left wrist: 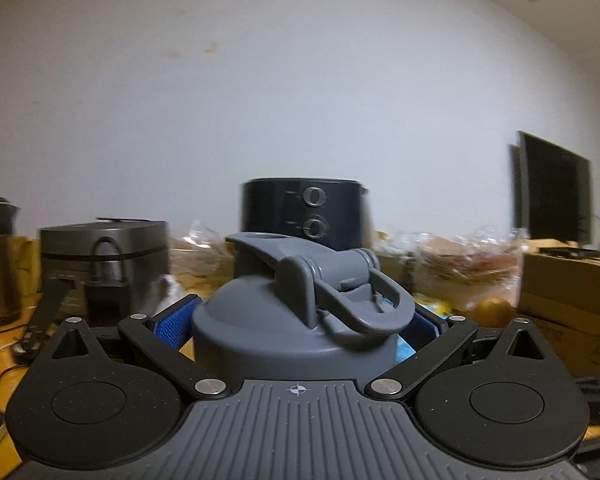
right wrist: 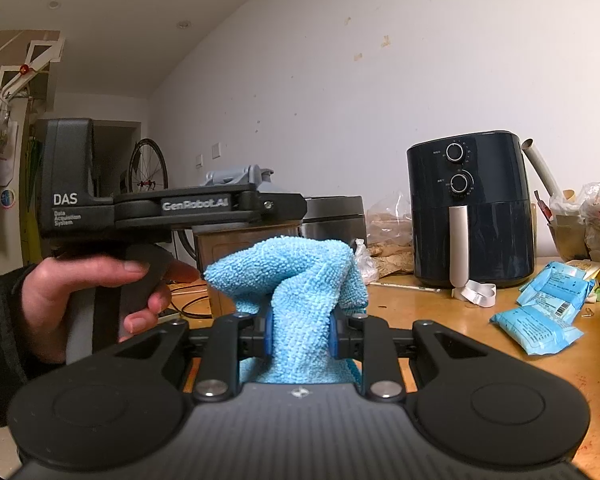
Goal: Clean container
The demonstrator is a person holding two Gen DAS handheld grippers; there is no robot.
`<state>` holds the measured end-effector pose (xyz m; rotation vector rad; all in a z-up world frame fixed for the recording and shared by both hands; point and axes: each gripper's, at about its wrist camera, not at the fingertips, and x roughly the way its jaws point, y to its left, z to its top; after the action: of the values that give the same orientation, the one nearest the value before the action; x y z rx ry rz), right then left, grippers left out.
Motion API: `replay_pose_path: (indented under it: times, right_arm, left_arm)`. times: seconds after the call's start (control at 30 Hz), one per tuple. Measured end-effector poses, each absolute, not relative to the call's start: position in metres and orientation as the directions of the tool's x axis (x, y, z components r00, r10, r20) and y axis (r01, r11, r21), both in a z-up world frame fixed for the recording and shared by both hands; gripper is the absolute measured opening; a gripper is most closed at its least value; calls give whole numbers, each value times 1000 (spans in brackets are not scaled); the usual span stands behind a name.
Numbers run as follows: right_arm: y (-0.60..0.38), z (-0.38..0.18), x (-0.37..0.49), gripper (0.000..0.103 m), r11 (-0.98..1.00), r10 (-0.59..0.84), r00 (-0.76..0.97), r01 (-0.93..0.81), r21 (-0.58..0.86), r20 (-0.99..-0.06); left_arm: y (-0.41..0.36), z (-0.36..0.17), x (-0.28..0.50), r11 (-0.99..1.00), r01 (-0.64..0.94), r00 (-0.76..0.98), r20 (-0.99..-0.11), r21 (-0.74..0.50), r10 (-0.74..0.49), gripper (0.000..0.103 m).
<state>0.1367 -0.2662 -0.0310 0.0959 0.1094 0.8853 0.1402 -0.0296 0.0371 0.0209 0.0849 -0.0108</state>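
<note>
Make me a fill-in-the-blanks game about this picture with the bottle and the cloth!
1. The right tool is squeezing a fluffy cloth whose colour is ____.
2. The left tool grips a bottle whose lid is coloured ____.
3. The dark air fryer by the wall has ____ round knobs on its front.
4. The air fryer stands on a table made of ____.

Missing words: blue; grey; two; wood

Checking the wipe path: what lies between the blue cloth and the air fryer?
In the right wrist view, between the blue cloth in the right tool and the air fryer lie a small clear bag and bare wooden table.
</note>
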Motion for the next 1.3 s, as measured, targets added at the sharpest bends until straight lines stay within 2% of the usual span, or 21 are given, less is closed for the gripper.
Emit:
replay_pose_path:
  times: [0.4,1.13,1.23,1.3]
  right_arm:
    - [-267,-31,134,22,627,778,626,-767,133,-54]
    - [-268,-30,134,22,623,781,623,-770,135,-50]
    - [-268,-30,134,22,623,781,623,-770,135,-50]
    - [-268,-30,135,22,623,781,623,-770,135,-50]
  left_arm:
    - [-51,44,141,986,-168,982,-81,9,168,103]
    - [-68,46,148,960,-281,954,-110,16,280,103]
    - [-68,47,150,952,-304,945,-122,18,304,95]
    - [-68,47,149,952,-305,945,-121,19,305,95]
